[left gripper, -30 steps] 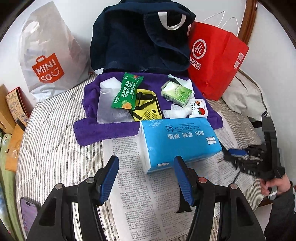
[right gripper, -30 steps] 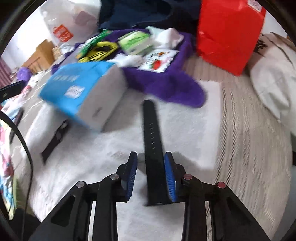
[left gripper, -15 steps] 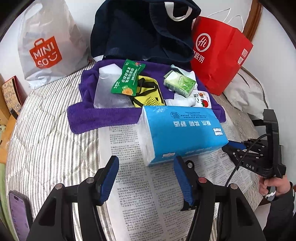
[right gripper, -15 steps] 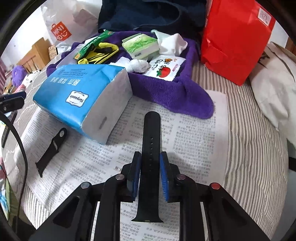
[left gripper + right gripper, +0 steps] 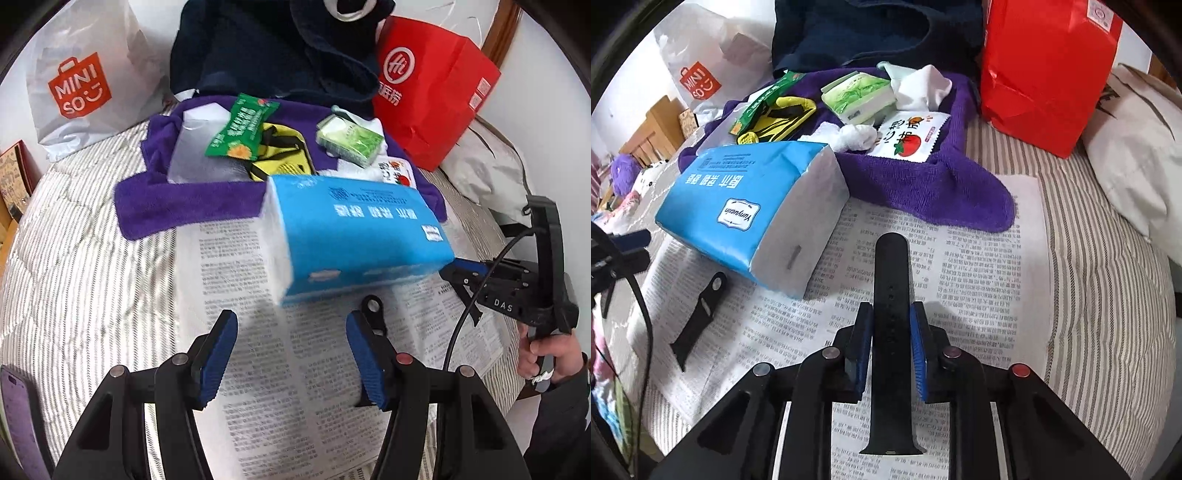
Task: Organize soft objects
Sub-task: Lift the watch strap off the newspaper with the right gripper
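A long black watch strap [image 5: 890, 332] lies lengthwise on a sheet of newspaper [image 5: 979, 280] spread over a striped bed [image 5: 1108, 295], now clamped between the blue pads of the right tongs [image 5: 889, 347]; a second ago those pads stood apart on either side of it. A shorter strap piece [image 5: 701, 314] rests on the paper to the left, just beside the blue tissue pack [image 5: 354, 229]. In the left wrist view that pack fills more of the frame than a second ago. The left tongs [image 5: 291, 354] stand apart with nothing between them, as before, above bare newsprint. Behind the pack, a purple towel [image 5: 184, 199] carries a green sachet [image 5: 240, 129], a yellow pouch [image 5: 280, 158] and a small green tissue packet [image 5: 351, 140]. A red paper bag [image 5: 436, 99] and a white Miniso bag [image 5: 81, 74] stand along the wall.
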`<state>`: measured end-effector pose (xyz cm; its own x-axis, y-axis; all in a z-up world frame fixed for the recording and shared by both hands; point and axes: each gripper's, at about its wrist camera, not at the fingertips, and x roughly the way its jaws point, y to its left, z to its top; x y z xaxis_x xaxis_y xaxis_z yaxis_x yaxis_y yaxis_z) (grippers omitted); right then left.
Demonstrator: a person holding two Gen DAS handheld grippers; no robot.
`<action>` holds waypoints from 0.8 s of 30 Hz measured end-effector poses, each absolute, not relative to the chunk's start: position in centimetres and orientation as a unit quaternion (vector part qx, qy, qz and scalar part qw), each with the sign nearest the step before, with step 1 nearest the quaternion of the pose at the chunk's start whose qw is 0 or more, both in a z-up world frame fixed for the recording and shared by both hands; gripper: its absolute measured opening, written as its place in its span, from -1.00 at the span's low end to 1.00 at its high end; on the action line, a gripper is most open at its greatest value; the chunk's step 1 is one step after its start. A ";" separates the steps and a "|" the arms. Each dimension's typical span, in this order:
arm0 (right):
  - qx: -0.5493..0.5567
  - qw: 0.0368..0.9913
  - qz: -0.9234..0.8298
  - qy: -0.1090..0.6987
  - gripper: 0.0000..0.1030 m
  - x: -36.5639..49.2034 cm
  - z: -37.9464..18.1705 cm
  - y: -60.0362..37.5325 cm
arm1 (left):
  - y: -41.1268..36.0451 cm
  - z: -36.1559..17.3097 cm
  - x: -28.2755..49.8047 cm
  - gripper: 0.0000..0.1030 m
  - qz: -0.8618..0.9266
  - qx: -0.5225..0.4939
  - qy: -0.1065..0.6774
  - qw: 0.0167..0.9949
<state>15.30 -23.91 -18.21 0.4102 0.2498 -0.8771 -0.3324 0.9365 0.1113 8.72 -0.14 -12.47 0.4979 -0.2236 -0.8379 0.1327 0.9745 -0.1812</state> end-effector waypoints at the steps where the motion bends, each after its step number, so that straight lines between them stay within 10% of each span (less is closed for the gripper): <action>1: -0.037 0.838 0.176 0.515 -0.60 15.2 -18.1 -24.1 | -0.4 -12.5 8.6 0.15 -0.107 -0.045 0.491 0.864; 20: -0.006 0.844 0.162 0.511 -0.60 12.5 -16.7 -28.4 | -8.5 -16.4 7.0 0.13 -0.125 0.067 0.514 0.846; 24: -0.002 0.844 0.159 0.513 -0.60 12.6 -17.3 -28.5 | -8.1 -16.3 6.7 -0.51 -0.111 0.077 0.500 0.855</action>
<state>12.65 -28.54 -17.26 0.4233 0.2664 -0.8659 -0.2706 0.9494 0.1598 6.68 -8.09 -16.32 0.4755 -0.1137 -0.8724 0.2669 0.9635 0.0199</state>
